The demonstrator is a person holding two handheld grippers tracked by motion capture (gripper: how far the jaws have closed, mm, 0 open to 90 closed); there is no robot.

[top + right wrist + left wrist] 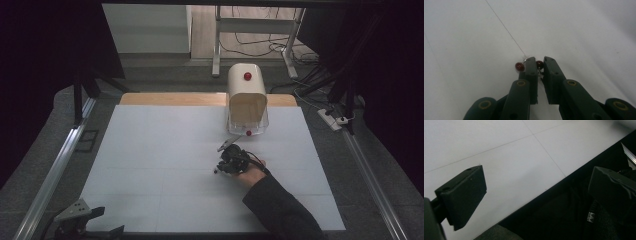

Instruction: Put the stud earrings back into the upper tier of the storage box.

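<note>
Nearest the camera in the high view, at the bottom left corner, the left tool (pixel 82 215) lies idle at the near edge of the worktop (pixel 150 150), its grey three-cornered plate on top. In the left gripper view its two black jaws stand wide apart, released, with nothing between them; one hangs over the white sheet, the other over the dark edge below it.

Further right, a dark sleeve (pixel 280 210) comes in from the bottom and the hand (pixel 251 175) holds the right tool (pixel 220 160) low over the middle of the white sheet, pointing left and slightly away. In the right gripper view the right tool (pixel 539 65) has its jaws nearly together, clenched on a small item with two dark red beads (pixel 519 66): one bead sits just outside the left jaw, the other (pixel 539 64) shows in the narrow gap between the tips, touching the sheet. What joins the beads is too small to tell.

Beyond the hand, toward the far right of the sheet, stands a cream box (pixel 246 97) with a red knob on top and an open clear front.
</note>
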